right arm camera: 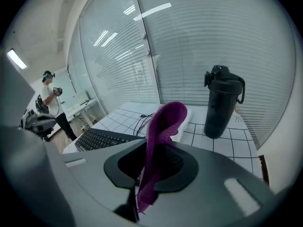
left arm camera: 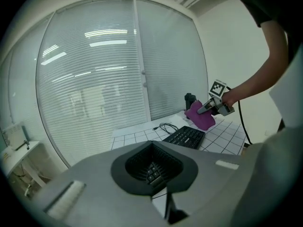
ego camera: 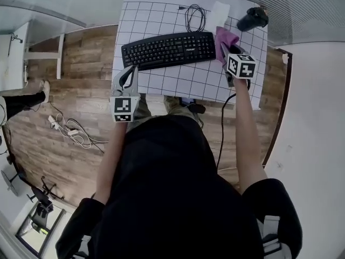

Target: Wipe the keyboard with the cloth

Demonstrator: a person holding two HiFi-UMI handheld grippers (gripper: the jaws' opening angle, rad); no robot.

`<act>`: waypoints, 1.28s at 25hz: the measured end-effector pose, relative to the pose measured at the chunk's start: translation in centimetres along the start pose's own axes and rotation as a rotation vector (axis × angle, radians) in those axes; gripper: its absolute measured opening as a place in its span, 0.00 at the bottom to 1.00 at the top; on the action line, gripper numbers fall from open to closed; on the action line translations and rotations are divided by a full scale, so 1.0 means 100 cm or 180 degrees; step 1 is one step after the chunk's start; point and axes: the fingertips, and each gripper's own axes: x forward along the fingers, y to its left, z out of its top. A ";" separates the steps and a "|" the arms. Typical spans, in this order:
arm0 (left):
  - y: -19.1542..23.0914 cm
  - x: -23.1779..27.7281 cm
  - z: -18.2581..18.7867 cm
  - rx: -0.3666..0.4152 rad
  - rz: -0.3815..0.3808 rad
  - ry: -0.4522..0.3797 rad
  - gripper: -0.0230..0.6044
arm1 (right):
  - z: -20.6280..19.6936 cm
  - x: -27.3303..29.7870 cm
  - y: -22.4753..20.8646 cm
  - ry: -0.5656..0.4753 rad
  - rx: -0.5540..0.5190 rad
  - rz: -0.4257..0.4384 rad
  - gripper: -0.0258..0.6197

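Observation:
The black keyboard (ego camera: 168, 49) lies across the white gridded table (ego camera: 178, 81). My right gripper (ego camera: 223, 48) is over the keyboard's right end, shut on a purple cloth (ego camera: 227, 36) that sticks out beyond its tips. In the right gripper view the cloth (right arm camera: 160, 136) stands up from the closed jaws of my right gripper (right arm camera: 150, 171), with the keyboard (right arm camera: 102, 138) behind at the left. My left gripper (ego camera: 131, 70) is shut and empty at the table's near edge, just in front of the keyboard's left end. The left gripper view shows the keyboard (left arm camera: 185, 136) and the cloth (left arm camera: 200, 116).
A black bottle (ego camera: 253, 18) stands at the table's far right corner, next to a white pad (ego camera: 218, 9) and a coiled black cable (ego camera: 195, 16). Cables (ego camera: 70, 129) lie on the wooden floor at the left. A person (right arm camera: 49, 103) stands far off.

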 end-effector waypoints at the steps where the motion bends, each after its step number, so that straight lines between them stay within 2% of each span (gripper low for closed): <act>1: 0.002 0.003 -0.007 -0.0026 0.0001 0.0043 0.04 | -0.004 0.005 -0.003 0.0074 -0.0003 0.0005 0.15; 6: 0.014 0.010 -0.045 -0.0153 0.0006 0.0259 0.04 | -0.010 0.030 -0.014 0.0343 -0.0032 0.0032 0.15; 14: 0.021 0.023 -0.104 0.0024 -0.0144 0.0578 0.04 | -0.014 0.067 -0.016 0.0661 -0.0131 -0.0047 0.15; 18: 0.026 0.025 -0.131 -0.0087 -0.0128 0.0731 0.05 | -0.019 0.078 -0.010 0.0760 -0.0065 -0.0075 0.15; 24: 0.038 0.027 -0.159 -0.0138 -0.0110 0.0852 0.15 | -0.021 0.092 0.002 0.0838 -0.0055 -0.0157 0.15; 27: 0.038 0.026 -0.173 -0.0139 -0.0164 0.0921 0.19 | -0.022 0.097 0.008 0.0854 -0.0027 -0.0202 0.15; 32: 0.037 0.027 -0.186 -0.0191 -0.0297 0.0961 0.20 | -0.023 0.102 0.016 0.0851 0.0112 -0.0261 0.15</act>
